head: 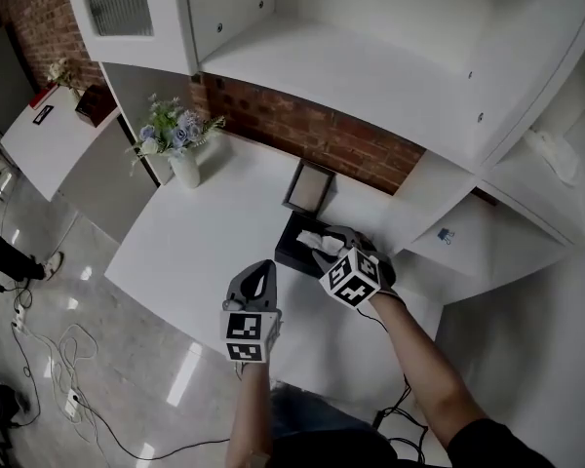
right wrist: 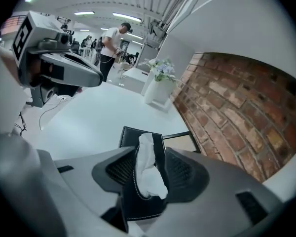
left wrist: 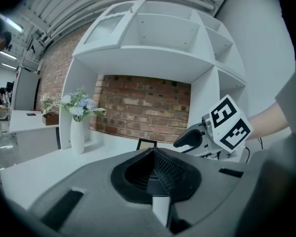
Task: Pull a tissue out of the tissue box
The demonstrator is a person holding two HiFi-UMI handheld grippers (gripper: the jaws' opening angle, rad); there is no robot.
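A black tissue box (head: 294,243) sits on the white table (head: 190,247), with a white tissue (head: 315,236) sticking out of its top. My right gripper (head: 324,246) hovers right over the box. In the right gripper view the right gripper (right wrist: 149,171) is open, its jaws standing either side of the tissue (right wrist: 148,169) and the box (right wrist: 140,201). My left gripper (head: 263,271) is held nearer the table's front edge, left of the box. It (left wrist: 153,153) is shut with nothing between its jaws.
A white vase of flowers (head: 178,150) stands at the table's back left. A small picture frame (head: 309,185) leans on the brick wall behind the box. White shelves (head: 370,66) hang overhead. Cables (head: 68,378) trail on the floor at the left.
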